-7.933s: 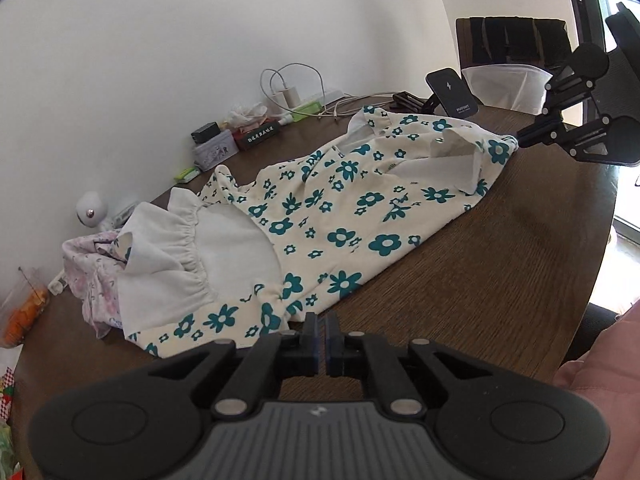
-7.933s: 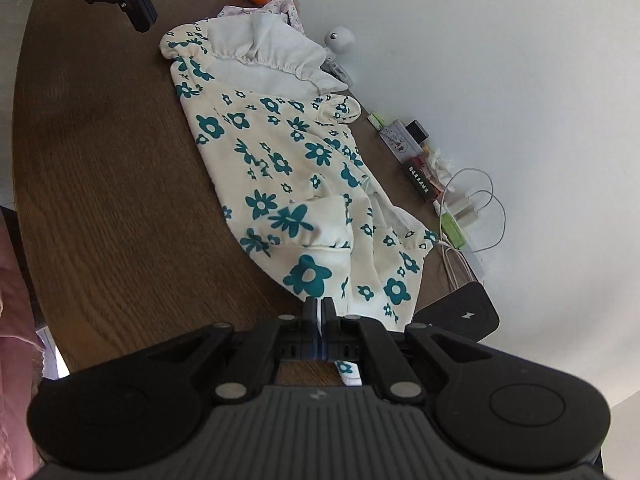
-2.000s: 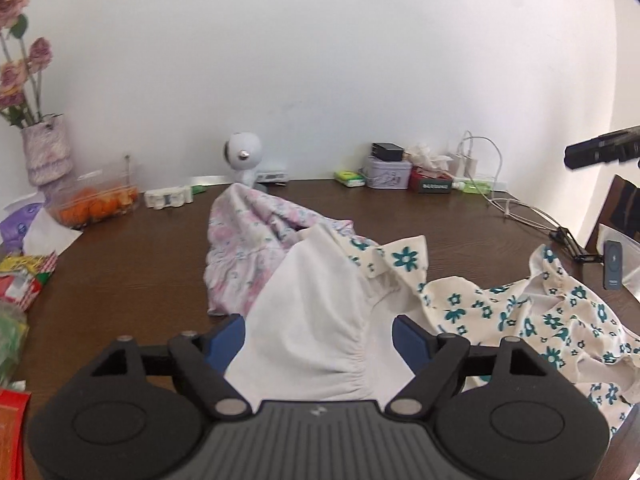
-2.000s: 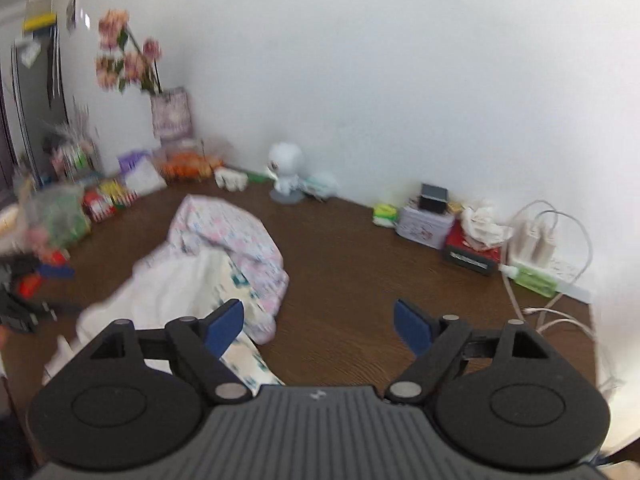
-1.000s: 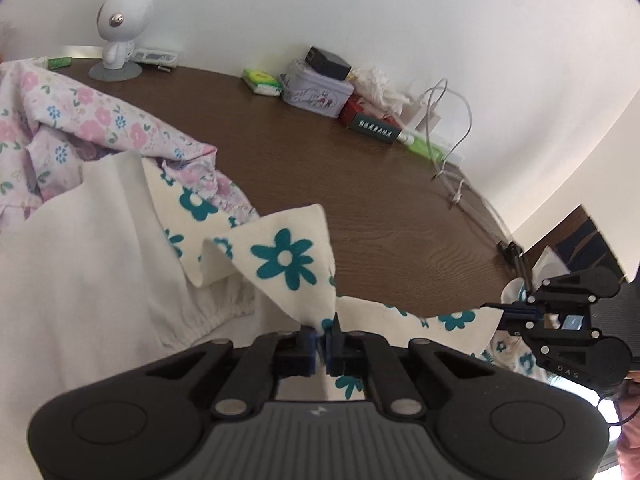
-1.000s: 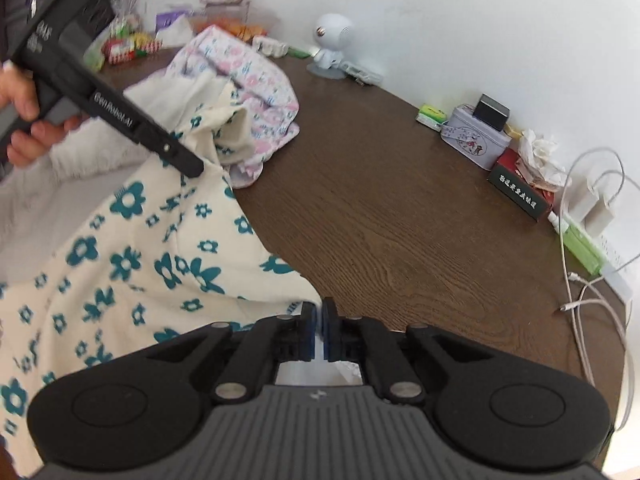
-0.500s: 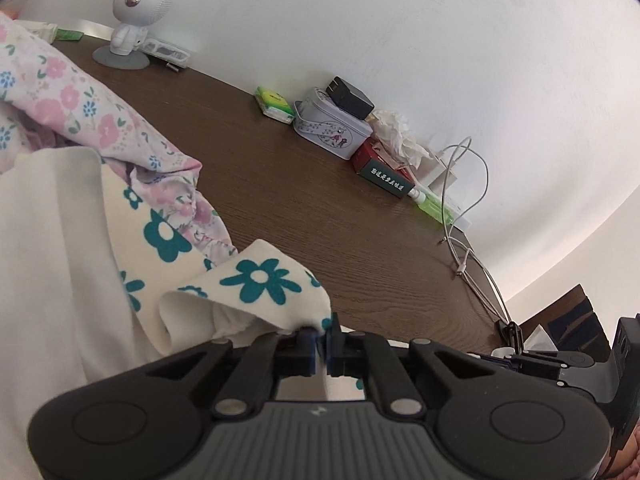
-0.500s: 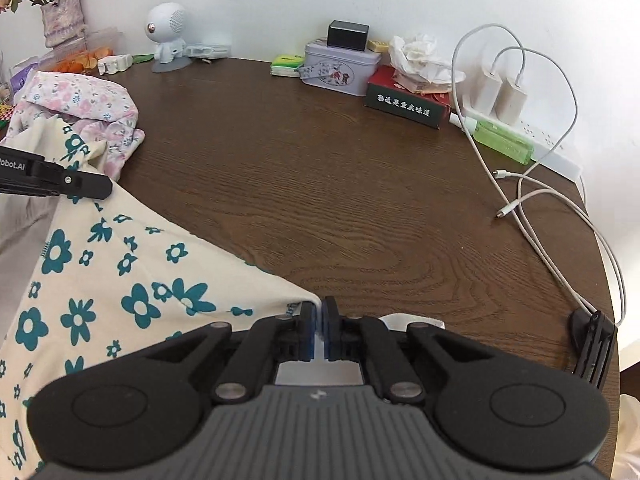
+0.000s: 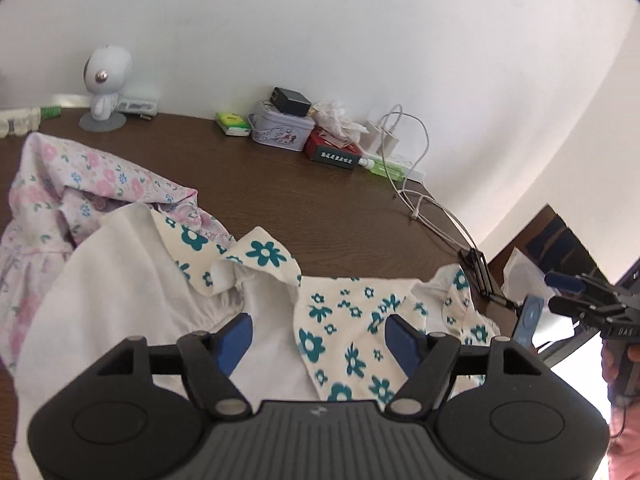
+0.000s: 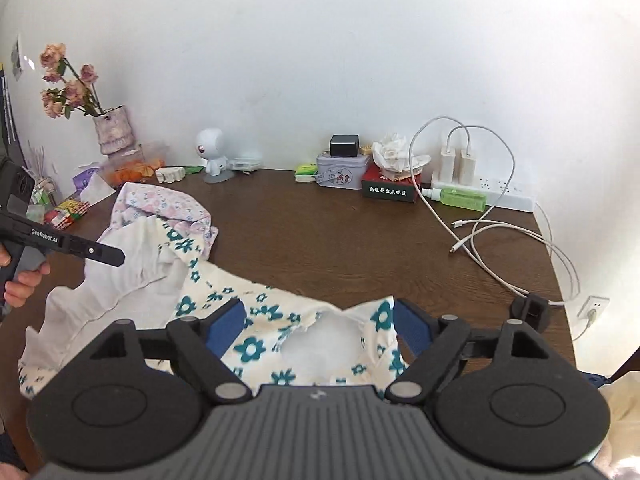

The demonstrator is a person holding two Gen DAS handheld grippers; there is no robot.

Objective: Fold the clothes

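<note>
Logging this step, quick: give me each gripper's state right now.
Left gripper: open, holding nothing, above the teal-flowered garment.
Right gripper: open, holding nothing, above the same garment.

The table (image 10: 360, 248) is dark brown wood with a visible grain and a low sheen; the teal-flowered dress (image 9: 344, 320) is soft matt cream cloth, its plain white inner side gathered at the seam; the pink floral garment (image 9: 60, 184) is thin, crumpled cloth; the left gripper (image 9: 318, 338) and right gripper (image 10: 320, 326) are matt black plastic with smooth blue pads (image 9: 236, 338); the storage tin (image 10: 342, 170) looks like printed metal; the charging cables (image 10: 500, 236) are glossy white.
</note>
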